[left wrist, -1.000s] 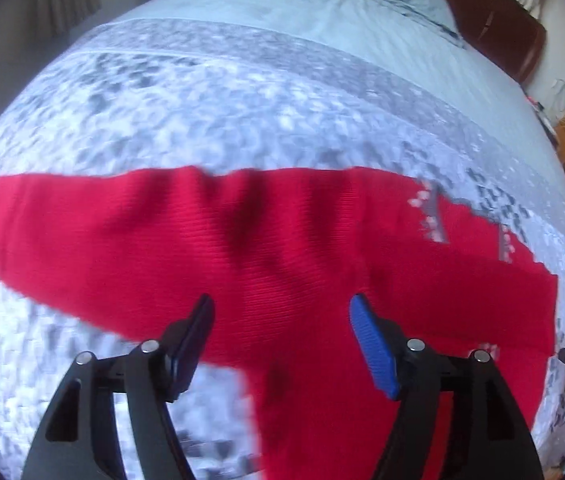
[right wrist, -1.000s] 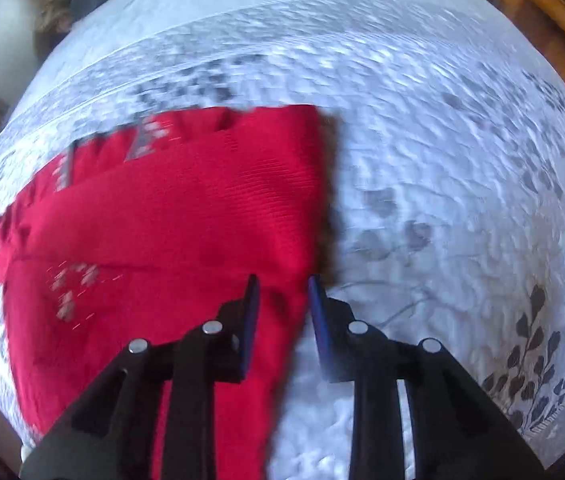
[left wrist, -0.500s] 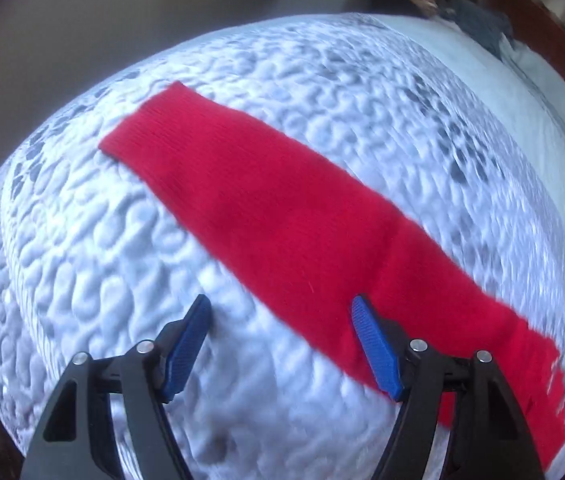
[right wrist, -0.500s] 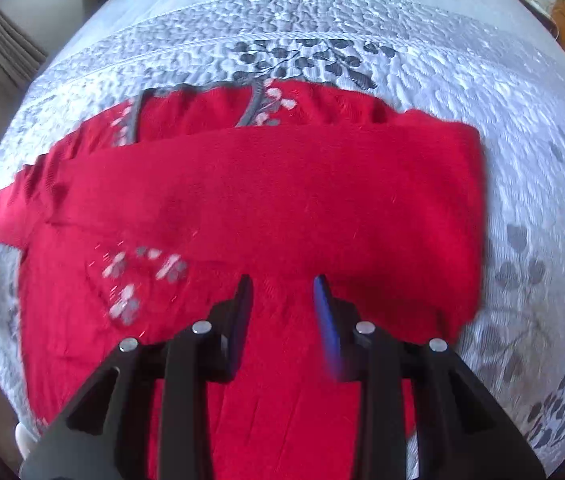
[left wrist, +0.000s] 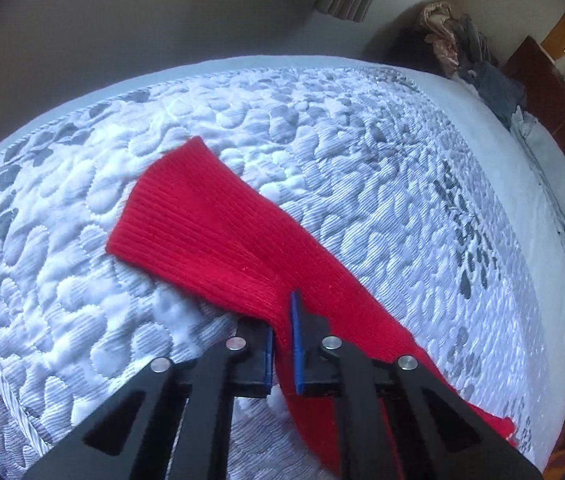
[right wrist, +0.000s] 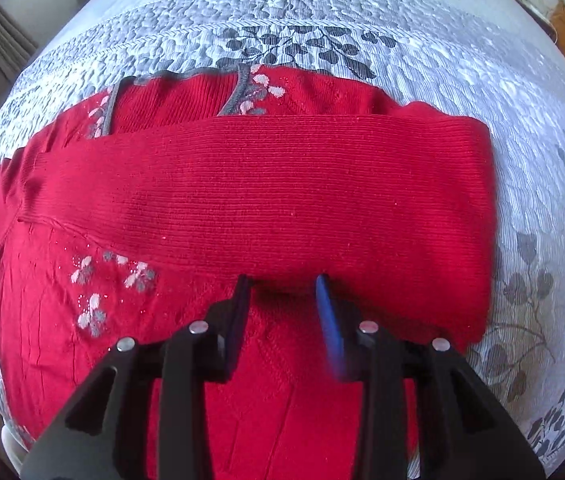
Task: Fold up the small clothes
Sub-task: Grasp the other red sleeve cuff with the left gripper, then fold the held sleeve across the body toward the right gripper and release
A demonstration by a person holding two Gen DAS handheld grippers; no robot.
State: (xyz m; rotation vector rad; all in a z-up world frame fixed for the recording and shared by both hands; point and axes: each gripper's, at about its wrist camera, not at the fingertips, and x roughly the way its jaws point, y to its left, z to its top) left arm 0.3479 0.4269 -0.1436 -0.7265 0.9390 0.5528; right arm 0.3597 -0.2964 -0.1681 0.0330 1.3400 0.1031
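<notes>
A red rib-knit sweater (right wrist: 266, 200) lies flat on a quilted grey-white bedspread (right wrist: 402, 60) stitched in puffy pebble shapes, with dark leaf sprays woven near its border. In the right wrist view the garment's body spreads from the left edge across the middle. A grey-trimmed neckline (right wrist: 238, 92) sits at the top, with pale flower motifs beside it and lower left. One sleeve (right wrist: 282, 196) is folded across the chest as a broad horizontal band, its fold rounded at the right. The hem side is cut off at the lower frame edge behind the black tool body.

In the left wrist view the other sleeve (left wrist: 210, 232) stretches diagonally over the quilt, its ribbed cuff end (left wrist: 170, 184) lying flat up-left, the rest running down-right out of frame.

The left gripper (left wrist: 281, 336) points steeply down and is clenched on that sleeve: a ridge of red knit rises pinched between the blue pads, which have just closed.

The right gripper (right wrist: 282, 304) points nearly straight down above the lower edge of the folded band. Its jaws stand partly apart, having just been opening, and its tips hide the cloth below; the blue pad (right wrist: 328, 320) is blurred, and no knit is visibly pinched.

A dark wooden headboard (left wrist: 554, 112) and heaped clothes (left wrist: 462, 48) show far right, indistinct.
</notes>
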